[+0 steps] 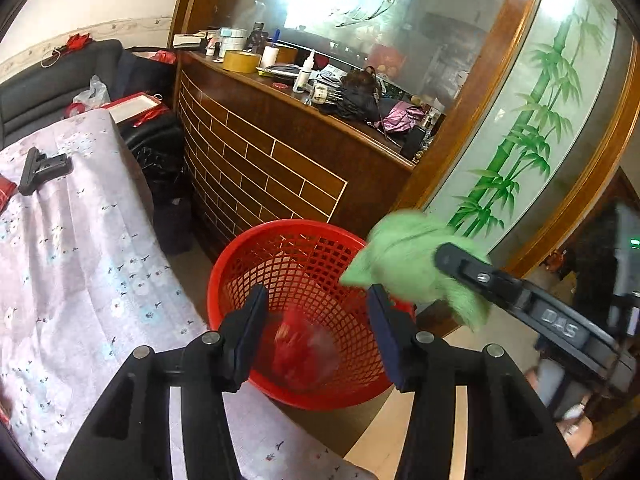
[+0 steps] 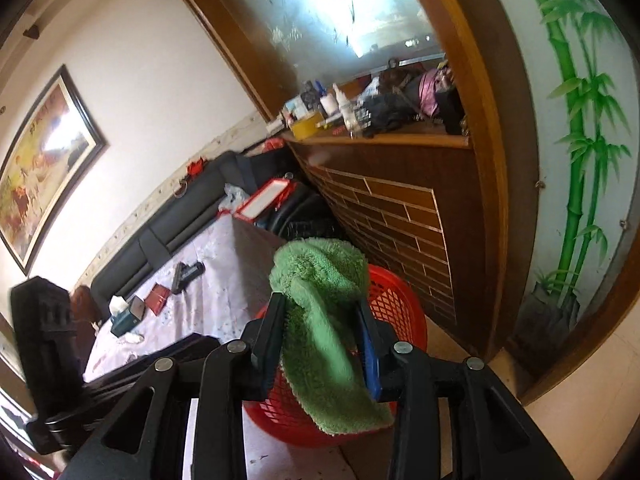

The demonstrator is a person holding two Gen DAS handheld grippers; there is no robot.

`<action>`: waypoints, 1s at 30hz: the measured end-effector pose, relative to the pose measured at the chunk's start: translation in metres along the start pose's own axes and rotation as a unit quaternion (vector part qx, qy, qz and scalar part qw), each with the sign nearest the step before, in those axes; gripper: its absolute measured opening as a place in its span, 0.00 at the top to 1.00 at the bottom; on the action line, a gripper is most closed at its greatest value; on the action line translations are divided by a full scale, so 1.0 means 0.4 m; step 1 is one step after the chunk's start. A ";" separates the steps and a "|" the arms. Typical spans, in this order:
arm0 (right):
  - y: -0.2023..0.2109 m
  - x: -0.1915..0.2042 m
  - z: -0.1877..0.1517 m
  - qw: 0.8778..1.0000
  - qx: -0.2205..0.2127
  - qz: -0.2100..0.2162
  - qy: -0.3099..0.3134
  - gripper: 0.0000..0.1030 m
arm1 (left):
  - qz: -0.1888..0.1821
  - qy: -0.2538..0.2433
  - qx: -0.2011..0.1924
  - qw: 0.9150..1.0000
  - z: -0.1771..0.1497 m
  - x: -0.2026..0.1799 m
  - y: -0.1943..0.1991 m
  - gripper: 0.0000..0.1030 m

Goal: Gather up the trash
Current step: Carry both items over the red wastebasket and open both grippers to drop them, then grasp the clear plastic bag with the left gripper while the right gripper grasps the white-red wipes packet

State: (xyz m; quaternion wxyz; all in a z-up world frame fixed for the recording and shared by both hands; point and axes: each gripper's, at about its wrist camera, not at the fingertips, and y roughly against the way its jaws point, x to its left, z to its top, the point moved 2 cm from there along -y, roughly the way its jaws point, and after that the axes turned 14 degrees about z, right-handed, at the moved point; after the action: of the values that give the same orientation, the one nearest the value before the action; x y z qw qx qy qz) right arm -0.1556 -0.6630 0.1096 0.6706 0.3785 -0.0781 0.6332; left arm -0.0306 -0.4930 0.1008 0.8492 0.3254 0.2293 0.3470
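Note:
A red mesh basket (image 1: 244, 264) stands on the floor beside the table; it also shows in the right wrist view (image 2: 396, 300). A blurred red wrapper (image 1: 298, 350) is inside it, below my left gripper (image 1: 318, 314), which is open and empty above the basket. My right gripper (image 2: 320, 324) has its jaws wide apart, with a green fluffy cloth (image 2: 320, 280) draped between them over the basket. In the left wrist view the cloth (image 1: 400, 256) hangs at the basket's right rim, with one right finger (image 1: 480, 276) across it.
A table with a flowered lilac cloth (image 1: 80, 280) lies left of the basket, carrying a black tool (image 1: 42, 168), a tissue box (image 2: 124, 316) and a red packet (image 2: 158, 298). A wooden counter (image 1: 280, 168) with clutter stands behind. A bamboo-painted glass panel (image 1: 532, 120) is at right.

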 end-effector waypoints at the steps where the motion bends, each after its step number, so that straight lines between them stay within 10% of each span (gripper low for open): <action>1: -0.011 -0.006 -0.001 1.000 0.003 0.000 -0.002 0.56 | 0.003 0.003 0.000 1.000 -0.001 0.008 0.005 0.41; 16: 0.071 0.185 -0.123 0.997 0.010 0.018 0.076 0.37 | 0.062 -0.007 -0.052 0.997 -0.155 0.110 0.238 0.34; 30: -0.069 0.464 -0.327 0.978 0.114 0.094 0.150 0.37 | 0.152 0.088 -0.073 0.982 -0.399 0.452 0.506 0.34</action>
State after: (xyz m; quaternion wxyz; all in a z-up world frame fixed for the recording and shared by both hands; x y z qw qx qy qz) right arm -0.1448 -0.4345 0.1151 0.5648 0.3441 0.0610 0.7476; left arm -0.0996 -0.1859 0.1064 0.7845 0.2619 0.2253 0.5150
